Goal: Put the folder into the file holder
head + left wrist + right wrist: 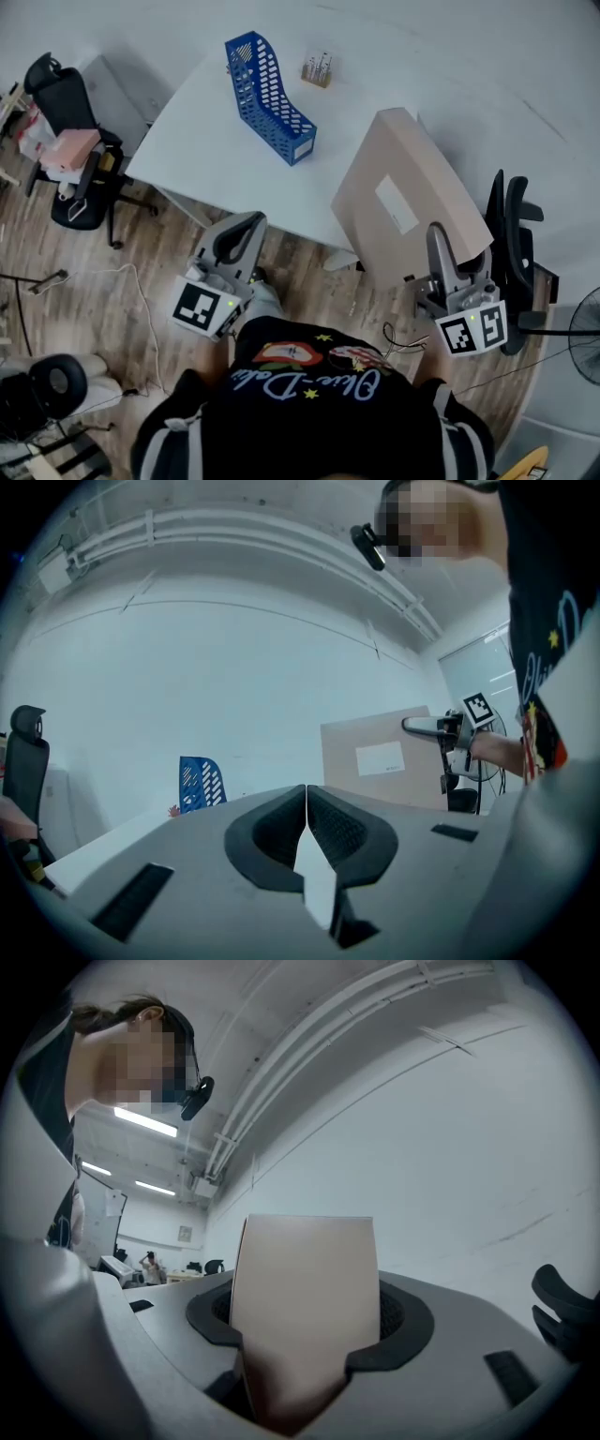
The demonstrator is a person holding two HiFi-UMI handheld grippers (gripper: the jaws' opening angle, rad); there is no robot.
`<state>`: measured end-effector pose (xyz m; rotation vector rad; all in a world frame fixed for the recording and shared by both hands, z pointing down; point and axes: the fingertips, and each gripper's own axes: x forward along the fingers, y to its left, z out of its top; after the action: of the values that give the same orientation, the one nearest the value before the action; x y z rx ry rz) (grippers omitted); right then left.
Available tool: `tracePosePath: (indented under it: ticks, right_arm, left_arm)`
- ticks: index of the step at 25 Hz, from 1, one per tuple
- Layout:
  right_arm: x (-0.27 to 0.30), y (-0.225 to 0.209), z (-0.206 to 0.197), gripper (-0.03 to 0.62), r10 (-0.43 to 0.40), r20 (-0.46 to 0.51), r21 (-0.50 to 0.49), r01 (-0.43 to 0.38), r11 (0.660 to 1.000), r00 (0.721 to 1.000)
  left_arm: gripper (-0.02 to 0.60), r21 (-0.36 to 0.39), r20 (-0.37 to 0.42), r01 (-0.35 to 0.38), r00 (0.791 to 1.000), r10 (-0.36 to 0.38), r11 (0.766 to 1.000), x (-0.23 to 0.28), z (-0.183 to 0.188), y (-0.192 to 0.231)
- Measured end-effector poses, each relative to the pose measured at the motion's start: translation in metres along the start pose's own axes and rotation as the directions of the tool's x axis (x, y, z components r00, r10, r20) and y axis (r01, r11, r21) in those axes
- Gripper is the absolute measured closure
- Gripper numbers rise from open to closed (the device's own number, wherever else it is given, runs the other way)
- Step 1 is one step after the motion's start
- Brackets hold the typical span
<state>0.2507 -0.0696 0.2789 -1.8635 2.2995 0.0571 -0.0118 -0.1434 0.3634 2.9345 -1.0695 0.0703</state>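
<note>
A blue mesh file holder (pixel 267 94) stands on the white table (pixel 202 150), open end toward the far left; the left gripper view shows this file holder (pixel 201 783) small and far off. My right gripper (pixel 437 234) is shut on a thick tan folder (pixel 403 183) with a white label, held in the air off the table's near right edge. In the right gripper view the folder (pixel 305 1297) fills the space between the jaws. My left gripper (pixel 249 221) hangs near the table's front edge, shut with nothing in it; its jaws (pixel 307 799) meet.
A small stand with pens (pixel 317 70) sits behind the file holder. One black office chair (pixel 75 141) with pink things stands left of the table, another (pixel 516 234) on the right. A fan (pixel 586 347) and cables lie on the wooden floor.
</note>
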Motion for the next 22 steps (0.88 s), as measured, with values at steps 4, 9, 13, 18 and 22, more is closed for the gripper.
tracePosePath:
  ticks: [4,9,13,18,22]
  right_arm:
    - [0.043,0.008,0.008,0.324,-0.008,0.025,0.000,0.008,1.000,1.000]
    - [0.095,0.024,0.024,0.324,0.000,0.061,-0.020,0.001,1.000,0.998]
    - [0.137,0.040,0.035,0.324,0.016,0.090,-0.038,-0.012,0.999,0.996]
    - [0.185,0.058,0.040,0.324,0.020,0.117,-0.046,-0.015,0.999,0.993]
    - [0.214,0.072,0.043,0.324,0.026,0.139,-0.065,-0.017,0.998,0.990]
  left_arm:
    - [0.577,-0.008,0.004,0.015,1.000,-0.015,1.000,0.014,0.003,0.041]
    - [0.577,-0.029,0.013,0.029,0.999,-0.029,0.999,0.021,0.006,0.090]
    - [0.577,-0.051,0.012,0.015,1.000,-0.014,0.999,0.022,0.005,0.131]
    - [0.577,-0.062,-0.012,0.021,1.000,-0.022,0.998,0.025,0.000,0.174]
    - [0.577,-0.084,-0.004,0.020,1.000,-0.021,0.996,0.028,-0.004,0.206]
